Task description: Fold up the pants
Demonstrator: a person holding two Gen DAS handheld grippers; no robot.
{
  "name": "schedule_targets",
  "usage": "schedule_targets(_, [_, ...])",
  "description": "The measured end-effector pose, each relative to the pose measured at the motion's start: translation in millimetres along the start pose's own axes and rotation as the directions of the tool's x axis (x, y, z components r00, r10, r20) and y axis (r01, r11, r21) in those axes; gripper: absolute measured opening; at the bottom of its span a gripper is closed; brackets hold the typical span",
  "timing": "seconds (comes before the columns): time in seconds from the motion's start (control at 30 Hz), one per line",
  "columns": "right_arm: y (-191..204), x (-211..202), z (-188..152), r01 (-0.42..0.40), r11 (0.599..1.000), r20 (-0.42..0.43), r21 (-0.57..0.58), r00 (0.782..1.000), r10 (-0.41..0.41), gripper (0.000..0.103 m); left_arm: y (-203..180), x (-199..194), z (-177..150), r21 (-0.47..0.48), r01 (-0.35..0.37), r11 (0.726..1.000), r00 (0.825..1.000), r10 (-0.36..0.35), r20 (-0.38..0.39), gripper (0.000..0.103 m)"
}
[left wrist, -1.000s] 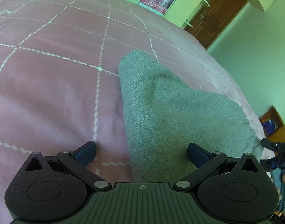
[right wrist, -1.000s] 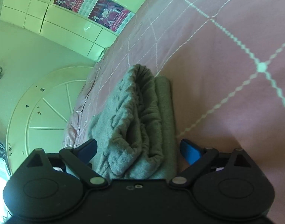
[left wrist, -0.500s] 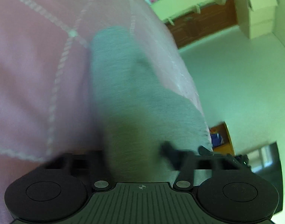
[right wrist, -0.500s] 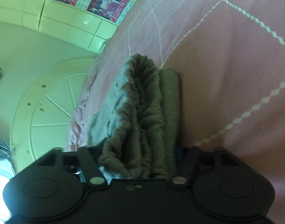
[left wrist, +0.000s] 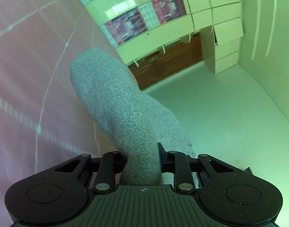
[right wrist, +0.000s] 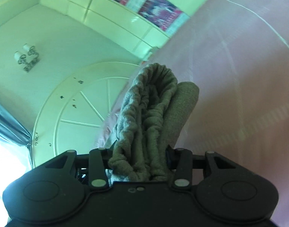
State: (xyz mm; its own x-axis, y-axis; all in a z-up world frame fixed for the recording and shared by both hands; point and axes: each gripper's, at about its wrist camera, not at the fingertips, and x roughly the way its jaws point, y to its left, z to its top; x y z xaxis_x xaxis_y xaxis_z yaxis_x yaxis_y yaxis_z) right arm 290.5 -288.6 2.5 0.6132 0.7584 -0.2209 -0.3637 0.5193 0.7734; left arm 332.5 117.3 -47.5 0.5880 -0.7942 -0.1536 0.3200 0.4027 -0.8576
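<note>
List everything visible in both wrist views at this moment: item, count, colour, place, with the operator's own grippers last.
pants: 1, grey knit, bunched and pinched at both ends, gathered waistband in the right wrist view.
bedspread: 1, pink with white stitched grid, beneath and beside the pants.
cabinets: a bank, count unclear, pale cream, on the far wall.
posters: several, red and dark, on the cabinet fronts.
wooden cabinet: 1, brown, below the cream ones.
wall lamp: 1 with two shades, white, on the wall.
arched panel: 1, cream, behind the bed.
left gripper: 1, black, shut on the pants.
right gripper: 1, black, shut on the waistband end.
</note>
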Motion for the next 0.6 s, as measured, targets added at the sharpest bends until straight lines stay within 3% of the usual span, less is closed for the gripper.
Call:
schedule_targets(0.1, [-19.1, 39.9, 27.6, 0.043, 0.999, -0.016, -0.021, 0.999, -0.043, 0.039, 15.5, 14.5, 37.2, 0.016, -0.08, 0.997, 0.997, 0.08, 0.009, 0.027])
schedule_targets(0.13, [-31.6, 51.9, 29.5, 0.103, 0.994, -0.02, -0.025, 0.994, -0.103, 0.049, 26.8, 15.2, 45.9, 0.023, -0.145, 0.989, 0.989, 0.145, 0.013, 0.033])
schedule_targets(0.17, [-47.1, 63.9, 29.4, 0.214, 0.976, -0.03, -0.035, 0.976, -0.215, 0.061, 38.9, 19.8, 50.3, 0.022, -0.241, 0.97, 0.971, 0.24, 0.019, 0.062])
schedule_targets(0.2, [-64.3, 74.4, 26.0, 0.388, 0.921, -0.052, -0.032, 0.92, -0.389, 0.086, 49.2, 24.0, 51.2, 0.015, -0.409, 0.912, 0.912, 0.409, 0.029, 0.103])
schedule_targets(0.23, [-80.1, 78.0, 20.8, 0.475, 0.88, -0.065, -0.019, 0.877, -0.475, 0.078, 56.5, 27.1, 50.7, 0.046, -0.565, 0.824, 0.825, 0.563, 0.039, 0.099])
schedule_targets(0.27, [-84.2, 70.5, 16.3, 0.428, 0.904, -0.023, -0.013, 0.903, -0.429, 0.079, 58.0, 29.9, 46.9, 0.136, -0.569, 0.811, 0.822, 0.567, 0.052, 0.1])
schedule_targets(0.3, [-83.2, 64.7, 14.3, 0.417, 0.909, 0.002, -0.005, 0.909, -0.417, 0.078, 53.8, 31.8, 40.6, 0.211, -0.567, 0.796, 0.821, 0.567, 0.064, 0.1])
schedule_targets(0.37, [-70.0, 52.7, 9.9, 0.41, 0.912, 0.068, -0.028, 0.911, -0.407, 0.075, 38.9, 34.1, 30.7, 0.298, -0.63, 0.717, 0.769, 0.63, 0.111, 0.1])
schedule_targets(0.43, [-52.6, 42.7, 6.8, 0.367, 0.927, 0.145, -0.08, 0.924, -0.353, 0.073, 20.9, 33.4, 22.8, 0.361, -0.657, 0.662, 0.747, 0.638, 0.188, 0.101])
schedule_targets(0.5, [-41.5, 49.2, 2.5, 0.341, 0.932, 0.119, -0.123, 0.938, -0.327, 0.074, 7.8, 38.5, 16.8, 0.385, -0.685, 0.619, 0.722, 0.646, 0.246, 0.103])
schedule_targets(0.53, [-38.8, 61.8, 1.3, 0.386, 0.905, 0.09, -0.178, 0.922, -0.376, 0.077, 4.9, 43.5, 17.3, 0.392, -0.71, 0.585, 0.696, 0.67, 0.258, 0.103])
schedule_targets(0.57, [-36.6, 76.5, -3.8, 0.49, 0.833, 0.059, -0.258, 0.868, -0.493, 0.079, 1.5, 45.9, 8.6, 0.409, -0.735, 0.542, 0.662, 0.703, 0.259, 0.103])
schedule_targets(0.6, [-41.1, 88.2, -9.5, 0.575, 0.755, 0.034, -0.314, 0.802, -0.596, 0.09, 3.9, 50.2, 1.8, 0.44, -0.755, 0.485, 0.623, 0.741, 0.251, 0.103])
